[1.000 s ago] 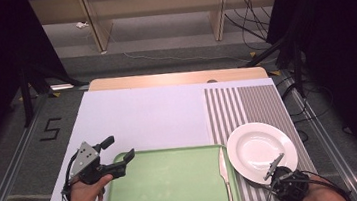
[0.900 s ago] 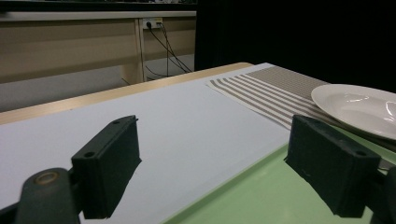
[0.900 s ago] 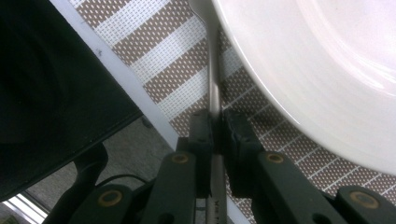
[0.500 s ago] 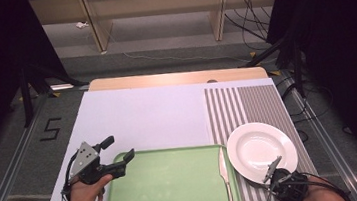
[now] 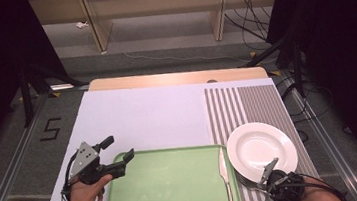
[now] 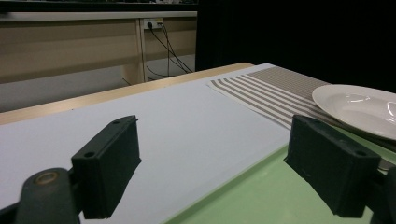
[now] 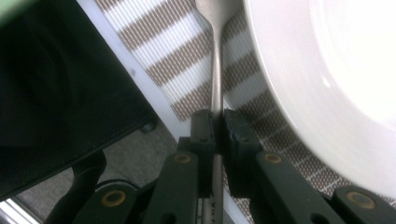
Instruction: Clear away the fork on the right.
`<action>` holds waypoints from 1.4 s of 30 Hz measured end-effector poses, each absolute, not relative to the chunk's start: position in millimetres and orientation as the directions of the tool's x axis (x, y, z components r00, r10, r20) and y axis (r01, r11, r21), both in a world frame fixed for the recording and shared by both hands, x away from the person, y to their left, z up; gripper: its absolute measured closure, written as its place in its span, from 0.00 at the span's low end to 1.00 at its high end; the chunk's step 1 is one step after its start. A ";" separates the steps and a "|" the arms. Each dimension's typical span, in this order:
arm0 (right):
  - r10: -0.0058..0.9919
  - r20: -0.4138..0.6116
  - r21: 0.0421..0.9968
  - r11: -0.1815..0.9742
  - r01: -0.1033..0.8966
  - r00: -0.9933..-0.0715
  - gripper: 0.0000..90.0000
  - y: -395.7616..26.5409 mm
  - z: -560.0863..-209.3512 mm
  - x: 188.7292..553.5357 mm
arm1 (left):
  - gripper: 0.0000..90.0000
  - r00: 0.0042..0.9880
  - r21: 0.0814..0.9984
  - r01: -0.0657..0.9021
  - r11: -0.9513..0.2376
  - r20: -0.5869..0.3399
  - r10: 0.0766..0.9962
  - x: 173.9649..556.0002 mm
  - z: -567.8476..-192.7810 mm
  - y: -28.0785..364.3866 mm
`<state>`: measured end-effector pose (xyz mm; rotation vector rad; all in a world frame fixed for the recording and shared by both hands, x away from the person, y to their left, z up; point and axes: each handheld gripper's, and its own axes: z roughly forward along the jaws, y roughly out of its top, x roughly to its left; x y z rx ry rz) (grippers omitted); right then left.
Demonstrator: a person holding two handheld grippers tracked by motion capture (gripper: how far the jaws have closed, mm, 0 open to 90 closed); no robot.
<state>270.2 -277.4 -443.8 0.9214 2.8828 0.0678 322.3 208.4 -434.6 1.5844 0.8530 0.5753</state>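
The right gripper (image 7: pixel 215 122) is clamped on the thin metal handle of a fork (image 7: pixel 215 79), its two jaws pressed against the stem from either side. The handle runs up from the jaws over the striped mat (image 7: pixel 187 79), just beside the rim of the white plate (image 7: pixel 327 70); the fork's wider neck reaches the top edge of the right gripper view, so its head cannot be made out. In the high view that gripper (image 5: pixel 268 170) sits at the plate's (image 5: pixel 261 144) near edge, by the table's near right corner. The left gripper (image 5: pixel 116 152) has its jaws wide apart and holds nothing, hovering at the far left corner of the green tray (image 5: pixel 170 187). A knife (image 5: pixel 224 168) lies along the tray's right side.
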 end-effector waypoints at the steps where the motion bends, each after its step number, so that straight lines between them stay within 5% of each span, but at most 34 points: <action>1: 0.570 -0.102 0.082 0.821 0.564 -0.815 0.93 -276.2 -442.6 270.4 | 0.18 0.610 0.977 0.208 -0.047 -0.092 0.787 322.2 -434.6 208.5; 25: 0.589 0.020 0.366 0.748 0.554 -0.808 0.93 -239.7 -416.1 274.5 | 0.18 0.604 0.976 0.212 -0.051 -0.090 0.792 321.9 -433.8 209.4; 42: 0.548 0.060 0.427 0.742 0.517 -0.835 0.93 -199.7 -403.3 285.2 | 0.18 0.605 0.977 0.207 -0.050 -0.087 0.791 321.4 -433.2 209.9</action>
